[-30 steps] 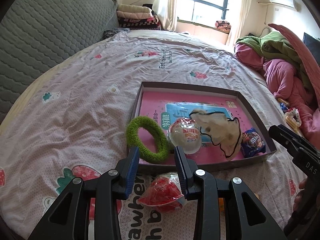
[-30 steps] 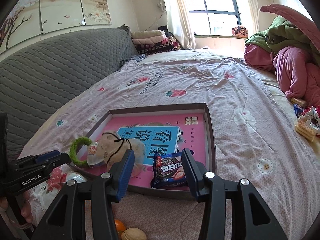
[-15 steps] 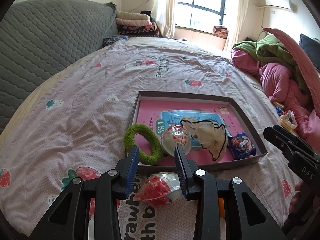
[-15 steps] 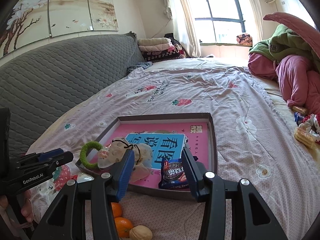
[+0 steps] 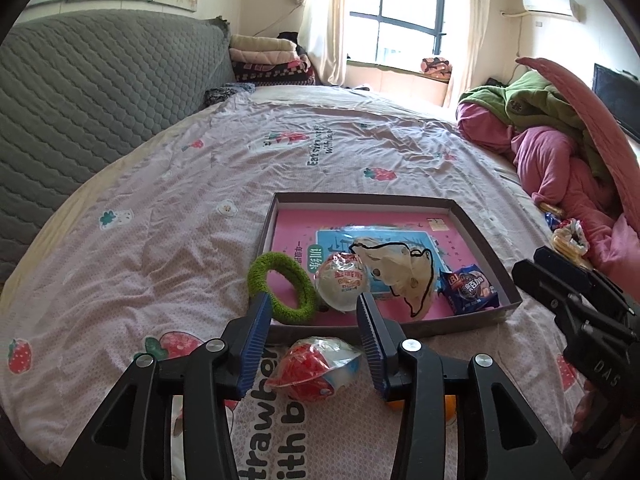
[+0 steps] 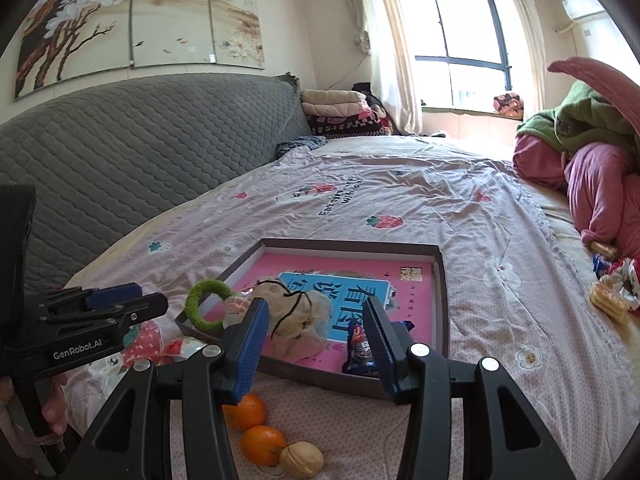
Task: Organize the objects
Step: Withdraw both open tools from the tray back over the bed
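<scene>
- left gripper [image 5: 310, 316]: jaws apart and they've just been opening wider, nothing clamped. The red-and-white snack packet [image 5: 316, 366] lies loose on the bedsheet [image 5: 160, 208] under the gap, pads not pressing it.
- right gripper [image 6: 316, 320]: jaws apart about halfway, empty. It hangs over the near rim of the tray [image 6: 440, 280], angled down toward it.
- both point down at the bed; a bit of a hand [image 6: 52, 404] shows on the left gripper's handle in the right wrist view.
- on the sheet just in front of the tray: two oranges [image 6: 245, 410], the other one [image 6: 262, 444], and a walnut [image 6: 301, 459] touching it.
- inside the tray, near side: green fuzzy ring [image 5: 282, 290] leaning on the left rim, round white-and-red wrapped ball [image 5: 342, 280] just beside it, cream cloth pouch with black cord [image 5: 394, 270], dark blue cookie pack [image 5: 470, 290] at the right.
- they sit on a pink and blue book [image 6: 360, 284] lining the tray.
- far off: grey quilted headboard [image 6: 140, 148], heap of pink and green bedding [image 5: 560, 140].
</scene>
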Demonstrator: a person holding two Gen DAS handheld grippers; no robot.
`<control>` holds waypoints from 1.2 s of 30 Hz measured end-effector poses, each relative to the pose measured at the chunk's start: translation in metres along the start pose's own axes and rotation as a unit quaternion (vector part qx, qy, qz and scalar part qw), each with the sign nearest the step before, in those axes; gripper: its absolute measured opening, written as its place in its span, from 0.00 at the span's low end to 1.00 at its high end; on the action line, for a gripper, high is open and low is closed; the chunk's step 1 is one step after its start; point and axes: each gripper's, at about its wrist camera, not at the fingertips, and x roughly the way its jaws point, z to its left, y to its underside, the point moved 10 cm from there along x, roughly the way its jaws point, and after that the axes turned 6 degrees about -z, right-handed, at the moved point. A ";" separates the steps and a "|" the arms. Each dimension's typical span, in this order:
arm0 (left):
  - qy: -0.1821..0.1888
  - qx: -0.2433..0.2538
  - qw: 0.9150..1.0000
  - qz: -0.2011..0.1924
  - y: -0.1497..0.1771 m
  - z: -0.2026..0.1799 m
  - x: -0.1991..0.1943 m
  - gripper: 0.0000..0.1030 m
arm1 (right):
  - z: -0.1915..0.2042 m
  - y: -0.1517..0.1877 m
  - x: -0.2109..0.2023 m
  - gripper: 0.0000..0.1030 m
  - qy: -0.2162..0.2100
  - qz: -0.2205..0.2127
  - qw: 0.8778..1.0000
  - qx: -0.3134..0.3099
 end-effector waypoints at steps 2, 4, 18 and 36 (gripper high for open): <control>0.000 -0.001 1.000 0.000 0.000 0.000 -0.002 0.47 | 0.005 0.001 -0.001 0.47 -0.003 0.001 1.000 -0.010; -0.001 0.000 1.000 0.000 0.000 0.001 -0.004 0.47 | 0.012 0.003 -0.002 0.47 -0.010 0.003 1.000 -0.021; -0.008 -0.006 1.000 -0.001 0.002 0.009 -0.021 0.49 | 0.031 0.014 -0.010 0.47 -0.016 0.002 0.998 -0.053; -0.011 0.008 1.000 0.003 0.012 0.008 -0.033 0.49 | 0.061 0.038 -0.013 0.47 -0.034 0.018 0.993 -0.115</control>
